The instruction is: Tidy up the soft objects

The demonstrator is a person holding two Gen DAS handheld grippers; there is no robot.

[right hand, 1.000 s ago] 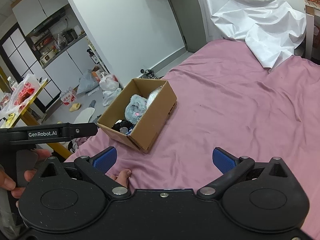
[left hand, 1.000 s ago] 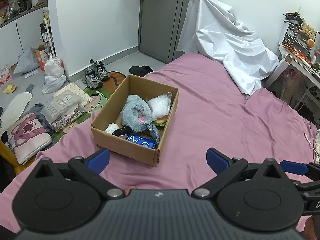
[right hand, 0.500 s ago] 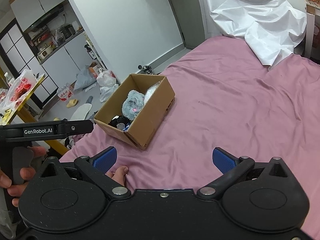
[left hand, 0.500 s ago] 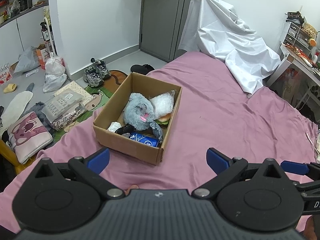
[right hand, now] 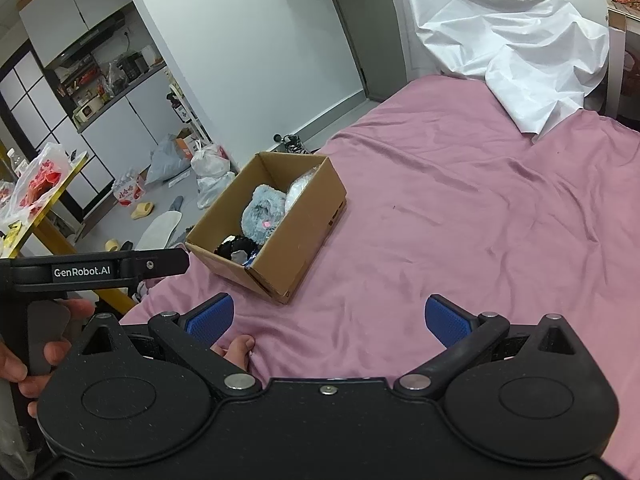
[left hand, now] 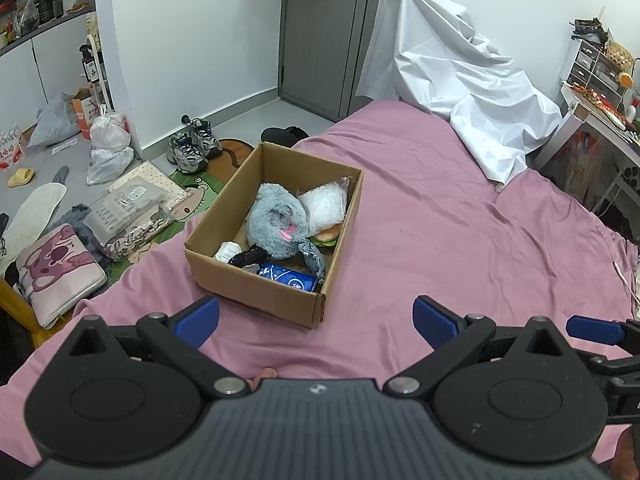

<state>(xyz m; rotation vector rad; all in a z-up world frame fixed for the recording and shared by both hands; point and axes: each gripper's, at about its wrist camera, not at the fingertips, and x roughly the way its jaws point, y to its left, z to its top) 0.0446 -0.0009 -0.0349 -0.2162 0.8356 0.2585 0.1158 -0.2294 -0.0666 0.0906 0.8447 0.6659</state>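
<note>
An open cardboard box (left hand: 256, 296) stands on the pink bed (left hand: 460, 248). It holds a grey plush toy (left hand: 278, 226), a clear bag of white stuffing (left hand: 324, 206), a burger-shaped toy (left hand: 328, 235), a blue packet (left hand: 288, 274), a black item (left hand: 248, 258) and a white item (left hand: 226, 250). My left gripper (left hand: 316, 316) is open and empty, just short of the box's near wall. My right gripper (right hand: 326, 320) is open and empty, held back from the box (right hand: 292, 236), with the grey plush (right hand: 262, 214) visible inside.
A crumpled white sheet (left hand: 452, 80) covers the bed's far end. A desk with clutter (left hand: 600, 96) stands to the right. On the floor to the left lie shoes (left hand: 192, 146), plastic bags (left hand: 108, 144), packets (left hand: 128, 212) and a pink cushion (left hand: 56, 268). The left gripper's body (right hand: 100, 270) shows in the right wrist view.
Both views have shifted slightly, with the box sitting a little further right and higher in the left wrist view. Both grippers stay open and empty.
</note>
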